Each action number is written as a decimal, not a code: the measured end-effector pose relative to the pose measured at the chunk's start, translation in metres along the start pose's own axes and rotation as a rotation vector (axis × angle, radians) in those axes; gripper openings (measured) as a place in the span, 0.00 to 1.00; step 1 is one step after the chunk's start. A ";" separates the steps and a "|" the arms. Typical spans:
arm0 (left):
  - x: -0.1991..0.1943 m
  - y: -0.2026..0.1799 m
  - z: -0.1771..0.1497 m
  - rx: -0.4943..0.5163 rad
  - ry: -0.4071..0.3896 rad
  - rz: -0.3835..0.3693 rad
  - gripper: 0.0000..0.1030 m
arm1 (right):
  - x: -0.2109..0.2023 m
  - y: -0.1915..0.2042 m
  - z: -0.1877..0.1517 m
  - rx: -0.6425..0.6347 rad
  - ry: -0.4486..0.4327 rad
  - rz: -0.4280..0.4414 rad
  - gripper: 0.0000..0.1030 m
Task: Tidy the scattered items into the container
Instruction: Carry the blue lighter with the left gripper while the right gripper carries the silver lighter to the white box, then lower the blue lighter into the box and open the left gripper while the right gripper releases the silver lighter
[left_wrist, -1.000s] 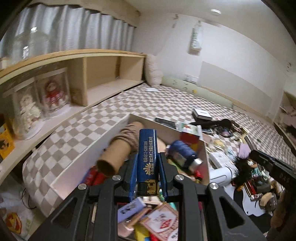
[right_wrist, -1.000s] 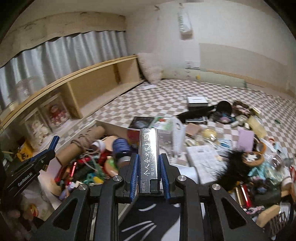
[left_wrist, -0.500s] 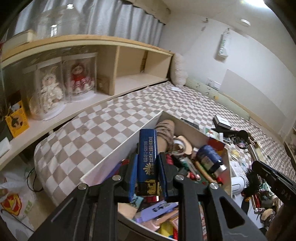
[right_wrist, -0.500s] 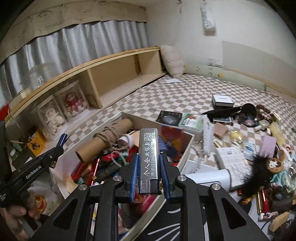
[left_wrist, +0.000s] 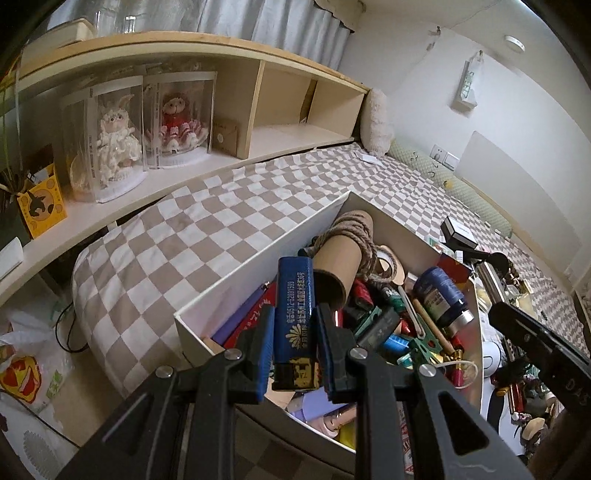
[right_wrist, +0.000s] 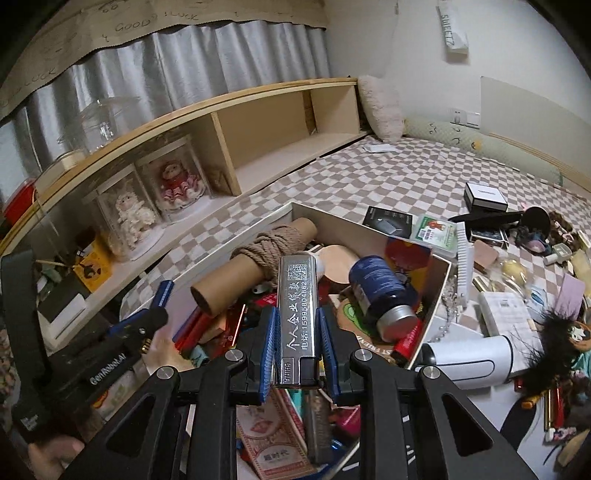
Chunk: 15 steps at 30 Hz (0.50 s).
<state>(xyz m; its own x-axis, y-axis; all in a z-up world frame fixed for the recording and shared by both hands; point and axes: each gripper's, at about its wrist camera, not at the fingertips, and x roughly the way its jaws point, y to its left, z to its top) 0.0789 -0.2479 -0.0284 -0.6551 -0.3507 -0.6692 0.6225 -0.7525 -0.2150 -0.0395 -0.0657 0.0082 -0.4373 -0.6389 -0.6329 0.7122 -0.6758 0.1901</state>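
Left wrist view, from left to right: two dolls (left_wrist: 147, 129) in clear cases stand on the shelf (left_wrist: 221, 48), the checked bed (left_wrist: 207, 221) runs below it, and the left tool (left_wrist: 294, 338) clamps a blue lighter (left_wrist: 295, 314) upright between its pads, above the near left corner of the white box (left_wrist: 258, 254). Inside the box lie a cardboard tube (left_wrist: 341, 266) wound with rope and, further right, a dark blue bottle (left_wrist: 441, 295), among much small clutter. Right wrist view: the left tool (right_wrist: 147, 314) shows at the left edge by the box's left wall, the tube (right_wrist: 255, 266) lies across the box (right_wrist: 351, 221), and the right tool (right_wrist: 296, 343) grips a silver lighter (right_wrist: 297, 310) upright over the box's near end. The bottle (right_wrist: 380, 291) lies just right of it. More loose things are scattered on the bed (right_wrist: 406, 177) to the right, a white dryer (right_wrist: 476, 358) nearest the box.
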 end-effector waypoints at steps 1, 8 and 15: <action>0.001 0.000 -0.001 -0.001 0.005 0.003 0.21 | 0.000 0.001 0.000 -0.001 0.002 0.001 0.24; 0.009 0.002 -0.009 -0.027 0.041 0.012 0.21 | 0.004 0.001 0.001 0.004 0.015 0.004 0.24; 0.011 0.006 -0.006 -0.064 0.048 0.016 0.21 | 0.006 0.006 0.004 -0.001 0.015 0.014 0.24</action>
<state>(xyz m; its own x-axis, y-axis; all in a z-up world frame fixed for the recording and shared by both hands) 0.0779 -0.2522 -0.0415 -0.6247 -0.3338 -0.7059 0.6597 -0.7092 -0.2485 -0.0399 -0.0752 0.0084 -0.4192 -0.6429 -0.6410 0.7187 -0.6664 0.1984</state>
